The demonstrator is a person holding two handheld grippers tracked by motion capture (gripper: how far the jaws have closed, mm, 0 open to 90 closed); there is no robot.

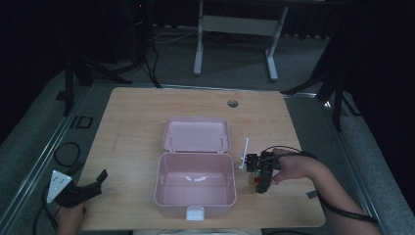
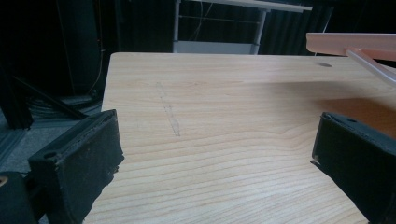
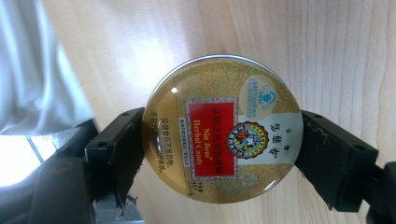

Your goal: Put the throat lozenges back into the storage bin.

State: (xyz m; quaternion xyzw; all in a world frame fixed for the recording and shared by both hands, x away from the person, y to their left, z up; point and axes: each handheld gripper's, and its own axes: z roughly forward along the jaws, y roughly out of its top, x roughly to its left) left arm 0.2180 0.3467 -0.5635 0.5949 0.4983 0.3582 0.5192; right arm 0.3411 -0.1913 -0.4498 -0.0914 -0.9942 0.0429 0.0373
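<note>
The right gripper (image 3: 219,140) is clamped on a round candy tin (image 3: 223,128) right of the pink box (image 1: 195,188), which could slip off its curved rim, while the left gripper (image 2: 215,154) idles with jaws apart.

Round candy tin (image 3: 223,128), gold lid, seen in the right gripper view: red centre panel reads "Nin Jiom Herbal Candy" in gold Latin letters, with a line of Chinese characters beside it. Further Chinese characters stand on the pale band and along the lid's edge, too small to read with confidence. No other legible markings.
</note>
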